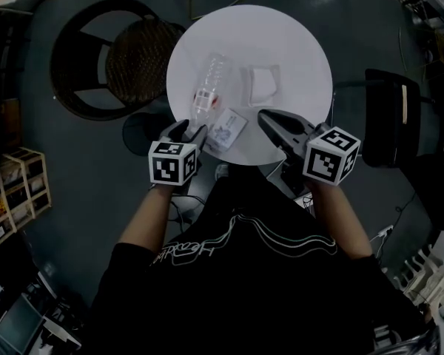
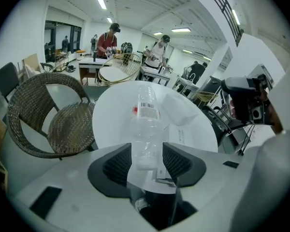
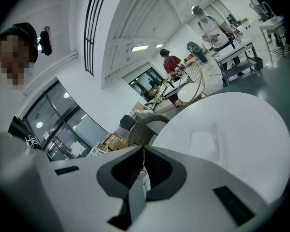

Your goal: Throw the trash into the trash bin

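Bottle, clear plastic, lies on its side on the table, close to the near-left edge, long axis running from that edge toward the centre. Left gripper sits at that edge, in line with the axis, jaws apart, the bottle's near end at their mouth, not pinched. Right gripper is clenched, empty, farther off. Judgement: left takes it, end-on.
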Motion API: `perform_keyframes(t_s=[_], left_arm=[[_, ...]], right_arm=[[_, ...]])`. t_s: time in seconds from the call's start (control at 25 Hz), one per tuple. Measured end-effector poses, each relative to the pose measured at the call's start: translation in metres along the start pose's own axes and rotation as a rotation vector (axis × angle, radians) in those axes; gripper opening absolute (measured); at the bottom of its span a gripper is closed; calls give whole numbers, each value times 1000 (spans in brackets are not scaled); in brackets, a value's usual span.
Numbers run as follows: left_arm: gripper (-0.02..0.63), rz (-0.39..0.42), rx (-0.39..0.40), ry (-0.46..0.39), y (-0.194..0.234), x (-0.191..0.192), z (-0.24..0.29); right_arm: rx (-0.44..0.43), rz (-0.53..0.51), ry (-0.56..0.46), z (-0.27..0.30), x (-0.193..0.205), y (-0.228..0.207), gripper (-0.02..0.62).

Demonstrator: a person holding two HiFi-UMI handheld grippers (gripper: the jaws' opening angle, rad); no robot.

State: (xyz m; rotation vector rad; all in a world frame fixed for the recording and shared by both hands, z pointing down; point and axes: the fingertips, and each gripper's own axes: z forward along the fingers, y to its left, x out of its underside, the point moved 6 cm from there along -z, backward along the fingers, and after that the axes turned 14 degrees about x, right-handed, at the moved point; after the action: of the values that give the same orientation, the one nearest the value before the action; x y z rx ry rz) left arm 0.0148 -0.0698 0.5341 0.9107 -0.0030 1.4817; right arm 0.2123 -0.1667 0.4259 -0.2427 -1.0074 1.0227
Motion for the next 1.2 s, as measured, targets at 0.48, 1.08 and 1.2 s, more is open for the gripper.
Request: perform_keyframes(t_s=[0.48,1.08,1.2], left_arm=[[170,4,-38,44,9,14,14],[150,-5,-64,-17,8,9,4],[150,-17,-49,-30,4,3,-1]], right_arm=[[-15,81,19,4,5,-11,34],[-23,60,46,5,16,-6,34],[-38,48,51,6,14,-1,34]])
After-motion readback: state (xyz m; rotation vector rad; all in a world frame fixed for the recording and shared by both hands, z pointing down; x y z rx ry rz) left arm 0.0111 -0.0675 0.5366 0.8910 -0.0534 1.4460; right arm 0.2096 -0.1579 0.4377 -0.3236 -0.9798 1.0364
